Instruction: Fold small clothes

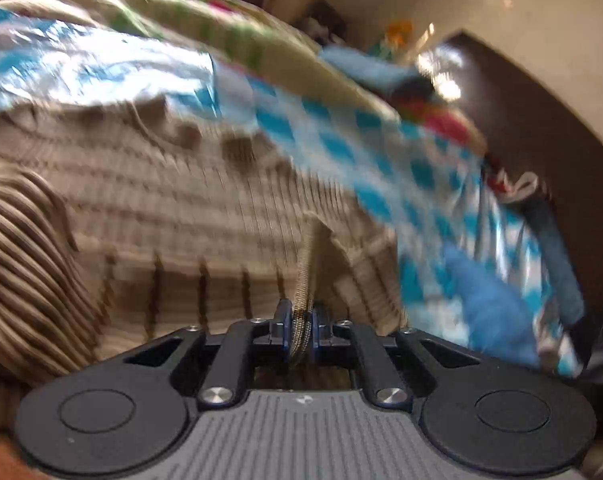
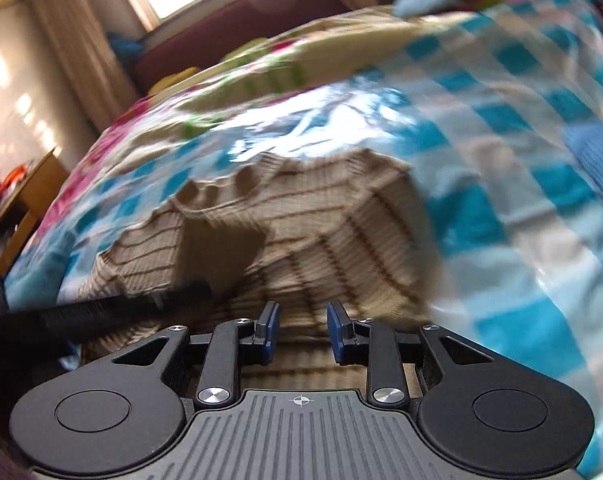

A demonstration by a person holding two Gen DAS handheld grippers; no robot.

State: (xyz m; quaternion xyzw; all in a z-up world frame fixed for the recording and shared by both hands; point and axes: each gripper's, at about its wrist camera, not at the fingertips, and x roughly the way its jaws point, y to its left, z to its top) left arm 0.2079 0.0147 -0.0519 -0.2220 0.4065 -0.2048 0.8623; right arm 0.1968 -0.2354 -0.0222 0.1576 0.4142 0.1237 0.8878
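Both views are smeared by motion, so I note only what reads clearly.

Task item: a small beige ribbed-knit garment with thin brown stripes [image 1: 173, 200], lying on a blue-and-white checked plastic sheet [image 1: 341, 152] spread over a floral bedcover [image 1: 229, 36]. In the left wrist view it fills the area ahead and to the left of my left gripper [image 1: 301, 336], and one edge of it runs straight back into that gripper. In the right wrist view the same garment [image 2: 301, 216] lies directly ahead of and under my right gripper [image 2: 303, 332], its ribs running roughly across the view, with a darker fold near the middle left.

Left gripper: jaws drawn together and clamped on a narrow band of the knit edge, which stands up between the blue pads [image 1: 287, 332]. This hand has the cloth.

Right gripper: jaws stand apart, roughly half way. Between the pads [image 2: 335, 328] I see only the knit lying beneath, nothing pinched. A dark blurred bar [image 2: 101, 312] crosses in from the left of that view, near the garment; I take it for the other tool but cannot tell for certain.

Judgement: the fold turns on the left hand, since it alone grips an edge. The right hand is poised just above the cloth and would need to close on a matching edge, or pin the body, before the fold can be carried over.

A folded blue cloth [image 1: 489, 304] lies on the sheet to the right of the garment.
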